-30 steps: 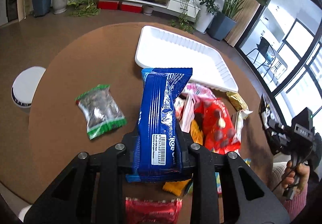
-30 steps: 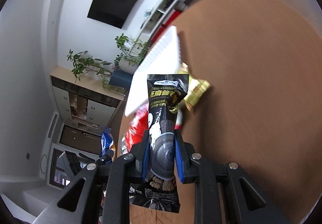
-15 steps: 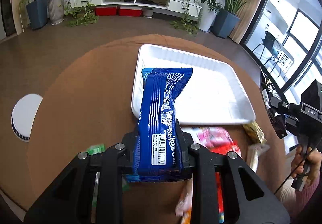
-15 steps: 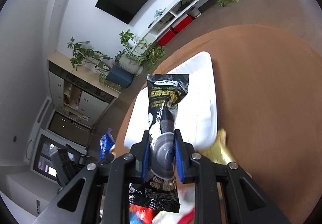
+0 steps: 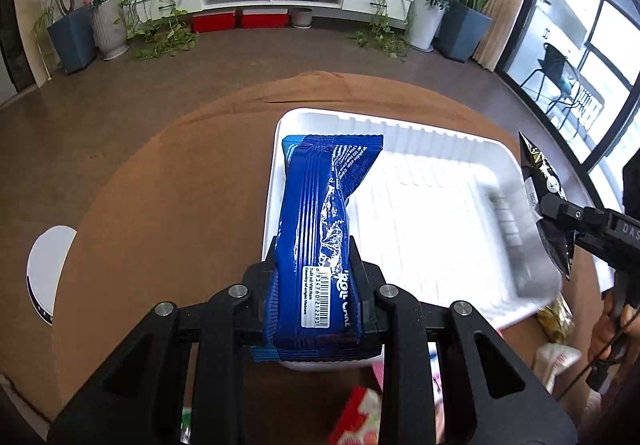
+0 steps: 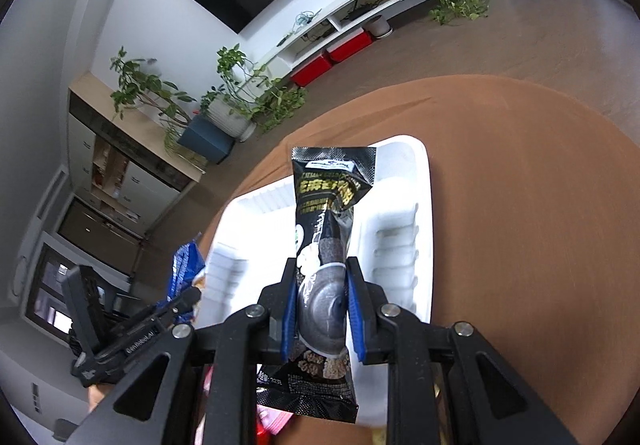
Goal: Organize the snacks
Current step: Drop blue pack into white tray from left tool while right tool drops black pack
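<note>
My left gripper (image 5: 316,281) is shut on a blue snack pack (image 5: 324,213) and holds it above the left part of the white ribbed tray (image 5: 436,213). My right gripper (image 6: 322,299) is shut on a black snack pouch (image 6: 326,229) and holds it over the same tray (image 6: 404,221). The right gripper with its pouch also shows in the left wrist view (image 5: 548,201) at the tray's right edge. The left gripper and blue pack show in the right wrist view (image 6: 184,273) at the tray's left side. The tray's inside looks bare.
The tray lies on a round brown table (image 5: 172,205). Several loose snack packs lie at the table's near edge, among them a red one (image 5: 360,417) and a gold one (image 5: 554,319). A white round object (image 5: 48,265) stands on the floor to the left.
Both grippers have moved forward with their snacks, from over the snack pile to over the white tray. The pile has dropped to the bottom of both views.
</note>
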Demonstrator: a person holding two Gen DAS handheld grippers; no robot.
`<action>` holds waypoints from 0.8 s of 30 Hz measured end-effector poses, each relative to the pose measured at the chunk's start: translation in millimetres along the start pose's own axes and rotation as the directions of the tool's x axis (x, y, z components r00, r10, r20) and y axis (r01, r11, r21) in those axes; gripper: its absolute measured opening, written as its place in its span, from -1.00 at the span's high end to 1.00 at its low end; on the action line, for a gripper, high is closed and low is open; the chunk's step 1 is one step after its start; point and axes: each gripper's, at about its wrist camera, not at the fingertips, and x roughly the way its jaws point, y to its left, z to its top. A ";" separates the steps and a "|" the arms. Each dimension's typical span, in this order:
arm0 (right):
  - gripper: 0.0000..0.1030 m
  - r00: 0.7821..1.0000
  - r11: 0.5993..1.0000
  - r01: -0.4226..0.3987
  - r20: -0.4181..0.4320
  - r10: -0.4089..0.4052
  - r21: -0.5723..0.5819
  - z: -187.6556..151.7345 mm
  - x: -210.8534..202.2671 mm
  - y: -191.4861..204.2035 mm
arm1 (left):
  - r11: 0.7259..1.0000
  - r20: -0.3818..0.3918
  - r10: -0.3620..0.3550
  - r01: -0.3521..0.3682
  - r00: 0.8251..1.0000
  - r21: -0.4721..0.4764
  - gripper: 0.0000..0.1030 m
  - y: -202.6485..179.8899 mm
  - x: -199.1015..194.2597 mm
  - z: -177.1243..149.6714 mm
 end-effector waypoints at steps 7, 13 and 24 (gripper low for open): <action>0.47 0.997 0.996 0.076 -0.014 -0.077 -0.047 -0.1 14.9 1.2 | 0.999 0.010 0.013 -0.014 1.000 0.041 0.43 -0.2 22.0 9.9; 0.33 0.994 0.987 0.111 0.032 -0.108 -0.117 5.2 2.8 16.1 | 0.998 0.055 0.035 -0.038 0.998 0.058 0.00 -3.1 19.6 13.6; 0.06 0.991 0.983 0.075 0.125 -0.055 -0.168 -23.2 -61.7 48.5 | 0.997 0.133 0.043 -0.051 0.990 0.056 -0.18 -1.0 -54.5 -20.9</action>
